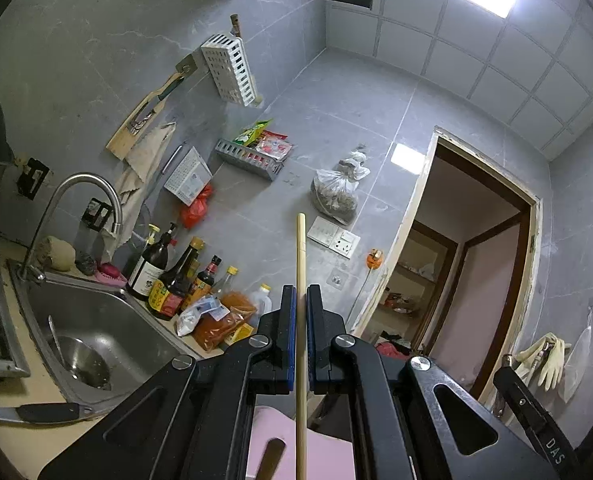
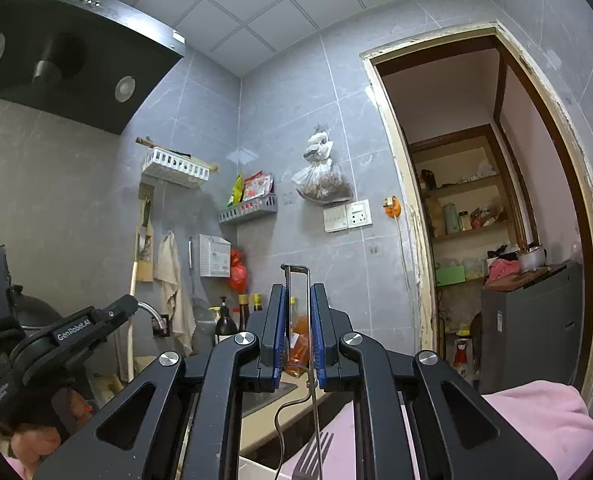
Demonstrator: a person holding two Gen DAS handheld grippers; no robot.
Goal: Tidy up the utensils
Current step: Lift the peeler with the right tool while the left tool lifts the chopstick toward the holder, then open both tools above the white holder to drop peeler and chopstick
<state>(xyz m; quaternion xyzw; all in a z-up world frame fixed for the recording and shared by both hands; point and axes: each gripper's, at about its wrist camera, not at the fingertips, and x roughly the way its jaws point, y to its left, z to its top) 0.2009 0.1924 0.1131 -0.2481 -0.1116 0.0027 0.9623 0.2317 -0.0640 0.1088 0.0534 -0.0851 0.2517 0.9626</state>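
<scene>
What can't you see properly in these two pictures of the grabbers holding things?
- Left wrist view: the lower end of the wooden stick in the left gripper runs off the bottom edge.
- Right wrist view: the fork in the right gripper has its tines cut off by the bottom edge.
- Left wrist view: the labels on the sauce bottles are too small to read.

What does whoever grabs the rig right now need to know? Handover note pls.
Left gripper: shut on a wooden chopstick, held upright, tip sticking out past the fingers.
Right gripper: shut on the wire handle of a metal fork, tines hanging below the fingers.
Both are held up in the air facing the tiled wall; neither utensil is put away yet.
A white slotted holder hangs on the wall above the sink; probably the drop-off, but confirm.
A ladle lies in the sink.
Left: place both utensils, then collect the rest.
</scene>
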